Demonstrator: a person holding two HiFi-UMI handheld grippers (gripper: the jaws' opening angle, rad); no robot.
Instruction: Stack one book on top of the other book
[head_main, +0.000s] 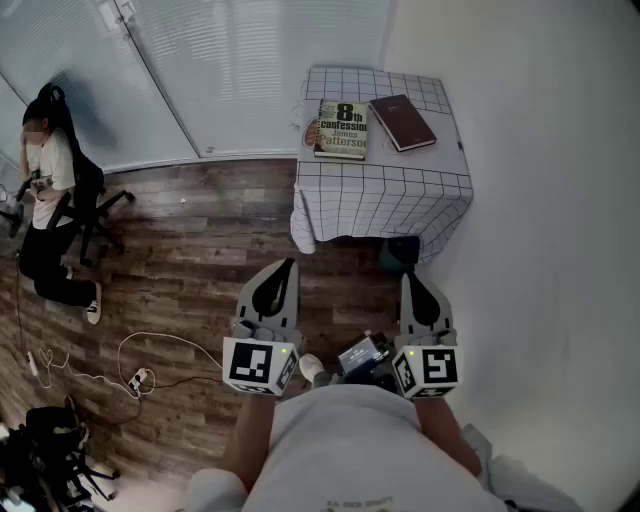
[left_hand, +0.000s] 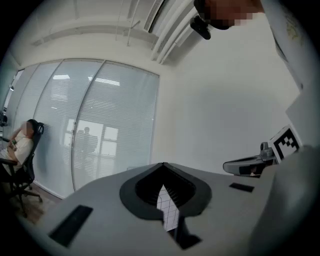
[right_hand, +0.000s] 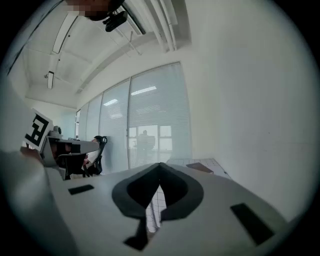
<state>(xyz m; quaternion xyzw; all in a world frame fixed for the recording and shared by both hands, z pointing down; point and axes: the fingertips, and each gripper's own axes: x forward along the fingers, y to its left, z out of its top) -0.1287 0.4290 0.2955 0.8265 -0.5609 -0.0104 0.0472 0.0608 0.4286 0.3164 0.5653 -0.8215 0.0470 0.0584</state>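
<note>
Paperback (head_main: 341, 129) lies beside brown book (head_main: 402, 122) on table (head_main: 380, 205); left gripper (head_main: 287, 264), right gripper (head_main: 410, 279) jaws closed, empty.

- Left gripper (head_main: 288, 266): pale grey tapered shell with a darker grey oval inset on top.
- Left marker cube (head_main: 258, 366): white with black square markers, at the shell's 6 o'clock end.
- Right gripper (head_main: 409, 280): same build.
- Right marker cube (head_main: 428, 370): likewise at 6 o'clock.
- Jaw faces, in both gripper views: grey, with a dark spade-shaped recess and black rectangular slots.
- T-shirt (head_main: 370, 450): pale grey, short sleeves, small unreadable print at 6 o'clock.
</note>
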